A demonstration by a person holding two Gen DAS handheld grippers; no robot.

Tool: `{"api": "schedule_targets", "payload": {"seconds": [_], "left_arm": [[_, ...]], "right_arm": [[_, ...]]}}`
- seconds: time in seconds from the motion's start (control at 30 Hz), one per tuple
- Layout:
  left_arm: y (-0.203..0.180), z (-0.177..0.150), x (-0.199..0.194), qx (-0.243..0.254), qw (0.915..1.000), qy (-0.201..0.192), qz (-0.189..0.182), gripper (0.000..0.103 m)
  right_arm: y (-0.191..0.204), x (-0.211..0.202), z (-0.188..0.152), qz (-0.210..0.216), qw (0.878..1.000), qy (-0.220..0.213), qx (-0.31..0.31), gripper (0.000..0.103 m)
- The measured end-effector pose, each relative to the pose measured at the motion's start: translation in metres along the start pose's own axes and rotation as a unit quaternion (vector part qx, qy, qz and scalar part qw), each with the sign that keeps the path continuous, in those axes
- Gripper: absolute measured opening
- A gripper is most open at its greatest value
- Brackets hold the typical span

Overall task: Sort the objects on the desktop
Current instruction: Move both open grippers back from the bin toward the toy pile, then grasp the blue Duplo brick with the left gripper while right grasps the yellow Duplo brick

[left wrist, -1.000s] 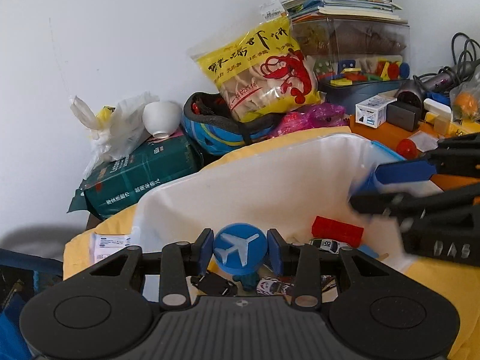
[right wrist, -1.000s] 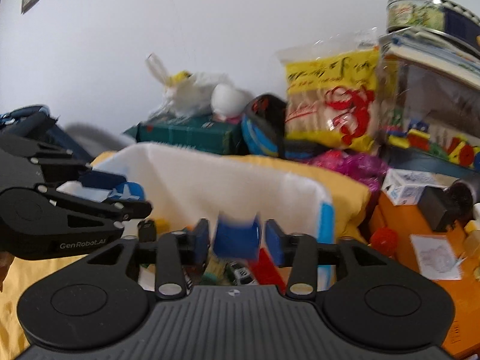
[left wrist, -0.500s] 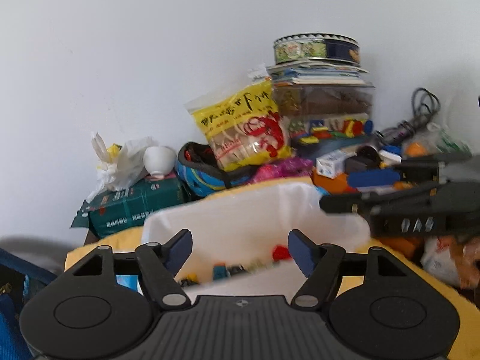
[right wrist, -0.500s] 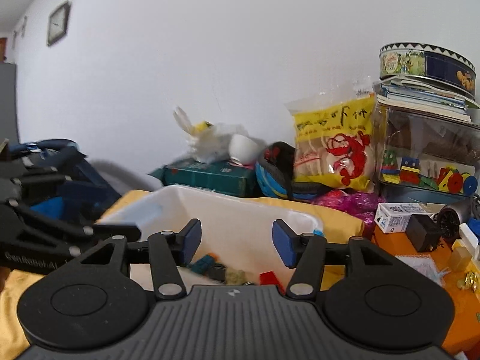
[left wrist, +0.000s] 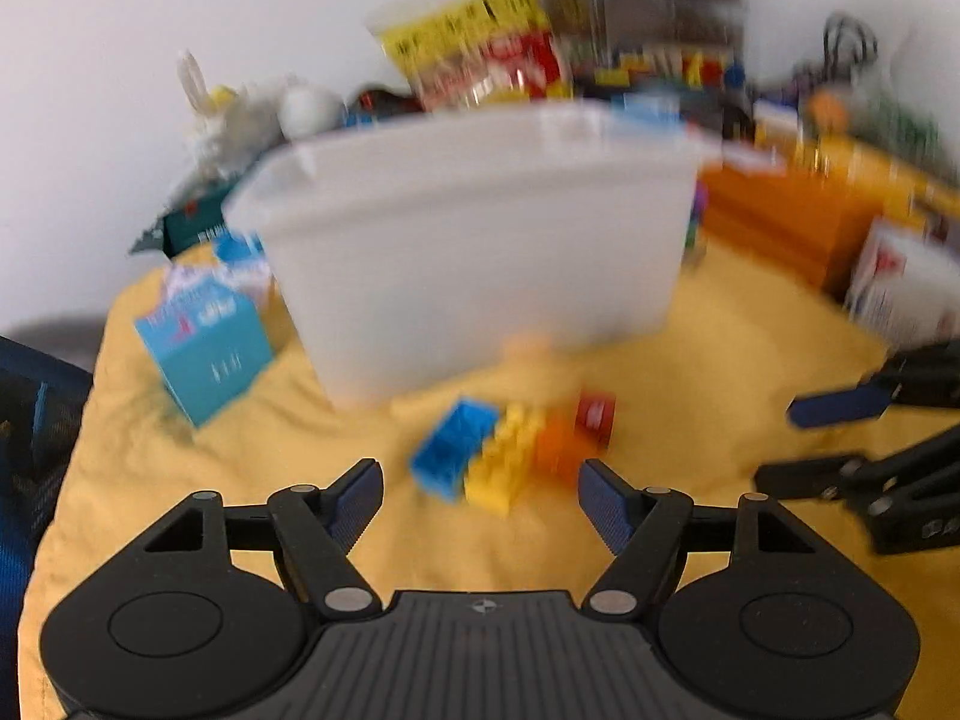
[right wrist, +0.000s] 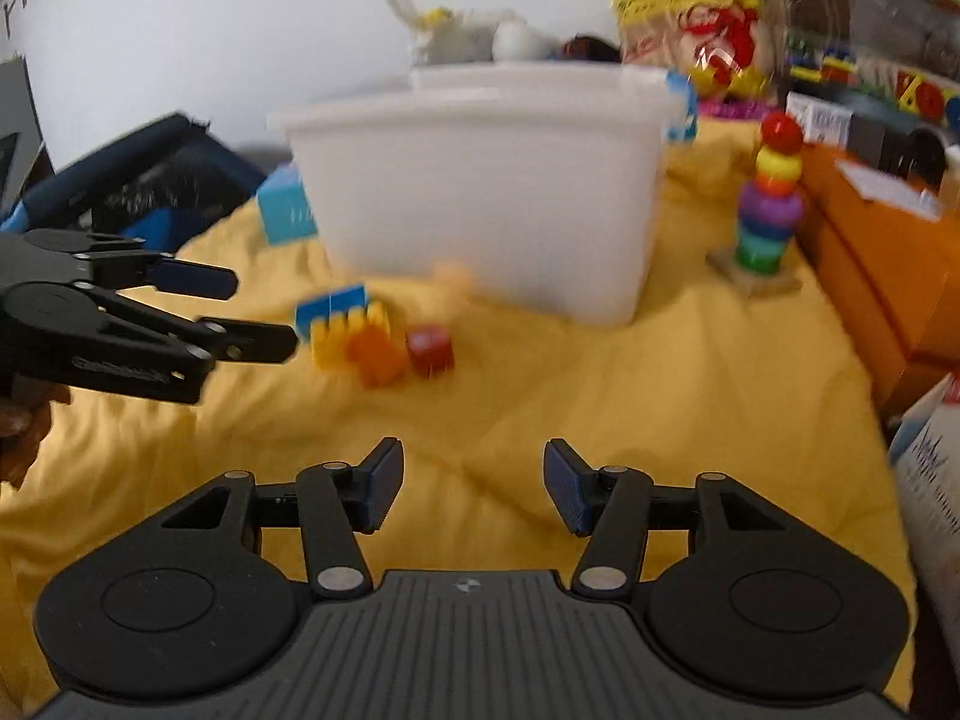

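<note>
Both grippers, left (left wrist: pixel 480 495) and right (right wrist: pixel 473 489), gape empty; blurred blocks (left wrist: pixel 510 450) seemingly clear the bin (left wrist: pixel 480 252).

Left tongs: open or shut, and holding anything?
Open and empty. The left tongs show a wide gap between their blue pads, with the toy blocks lying on the yellow cloth beyond them.

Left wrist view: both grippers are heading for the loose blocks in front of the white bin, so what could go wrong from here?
The blue block, yellow block, orange block and red block lie bunched together, so the open left gripper may catch two or knock one aside. The right gripper is nearby and could collide with it. The yellow cloth is wrinkled, and fingers might snag it.
</note>
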State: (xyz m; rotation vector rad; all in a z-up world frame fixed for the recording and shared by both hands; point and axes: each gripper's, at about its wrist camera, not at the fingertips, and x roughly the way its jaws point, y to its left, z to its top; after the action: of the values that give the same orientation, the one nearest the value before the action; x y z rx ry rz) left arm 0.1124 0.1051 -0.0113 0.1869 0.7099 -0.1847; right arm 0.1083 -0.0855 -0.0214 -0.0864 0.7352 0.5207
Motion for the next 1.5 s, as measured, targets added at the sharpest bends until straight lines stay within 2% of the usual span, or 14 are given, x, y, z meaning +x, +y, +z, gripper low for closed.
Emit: {"api": "schedule_targets", "payload": {"seconds": [0.07, 0.17, 0.23, 0.33, 0.57, 0.6, 0.67, 0.87, 1.0, 1.1, 1.2, 1.27, 1.37, 1.5], "left_arm": [[-0.001, -0.003, 0.01, 0.007, 0.9998, 0.014, 0.007, 0.075], [0.003, -0.001, 0.021, 0.006, 0.9998, 0.014, 0.008, 0.074], [0.005, 0.001, 0.028, 0.007, 0.9999, 0.014, 0.002, 0.069], [0.004, 0.006, 0.042, 0.034, 0.9992, 0.02, 0.005, 0.068], [0.001, 0.013, 0.06, 0.089, 0.9937, 0.028, -0.062, 0.059], [0.0, 0.014, 0.061, 0.093, 0.9928, 0.03, -0.069, 0.052], [-0.001, 0.016, 0.062, 0.082, 0.9926, 0.032, -0.083, 0.052], [-0.018, 0.003, 0.041, 0.045, 0.9948, 0.047, -0.078, 0.052], [-0.037, -0.015, 0.011, 0.015, 0.996, 0.062, -0.062, 0.052], [-0.051, -0.025, -0.005, -0.002, 0.9944, 0.078, -0.072, 0.052], [-0.062, -0.033, -0.015, 0.016, 0.9937, 0.081, -0.076, 0.058], [-0.064, -0.037, -0.023, 0.035, 0.9947, 0.074, -0.061, 0.059], [-0.06, -0.038, -0.037, 0.039, 0.9956, 0.065, -0.056, 0.059], [-0.05, -0.04, -0.048, 0.042, 0.9973, 0.053, -0.029, 0.059]], "right_arm": [[0.0, 0.003, -0.004, 0.002, 1.0, 0.011, 0.001, 0.056], [0.003, 0.002, -0.01, 0.001, 1.0, 0.018, -0.002, 0.056], [0.007, 0.0, -0.013, 0.001, 1.0, 0.02, -0.007, 0.056], [0.01, -0.001, -0.016, 0.004, 1.0, 0.023, -0.012, 0.056], [0.016, 0.001, -0.022, 0.008, 0.999, 0.029, -0.016, 0.057], [0.016, 0.001, -0.023, 0.008, 0.999, 0.028, -0.016, 0.057], [0.016, 0.001, -0.024, 0.008, 0.999, 0.028, -0.014, 0.057], [0.012, -0.003, -0.024, 0.003, 1.0, 0.026, -0.01, 0.057], [0.005, -0.008, -0.025, -0.012, 1.0, 0.026, -0.002, 0.057], [0.002, -0.011, -0.028, -0.017, 0.999, 0.03, 0.002, 0.057], [0.003, -0.012, -0.032, -0.018, 0.999, 0.035, 0.001, 0.057], [0.005, -0.013, -0.033, -0.017, 0.999, 0.036, -0.001, 0.057], [0.009, -0.015, -0.031, -0.015, 0.999, 0.033, -0.006, 0.057], [0.027, -0.025, -0.027, 0.023, 0.999, 0.02, -0.038, 0.057]]}}
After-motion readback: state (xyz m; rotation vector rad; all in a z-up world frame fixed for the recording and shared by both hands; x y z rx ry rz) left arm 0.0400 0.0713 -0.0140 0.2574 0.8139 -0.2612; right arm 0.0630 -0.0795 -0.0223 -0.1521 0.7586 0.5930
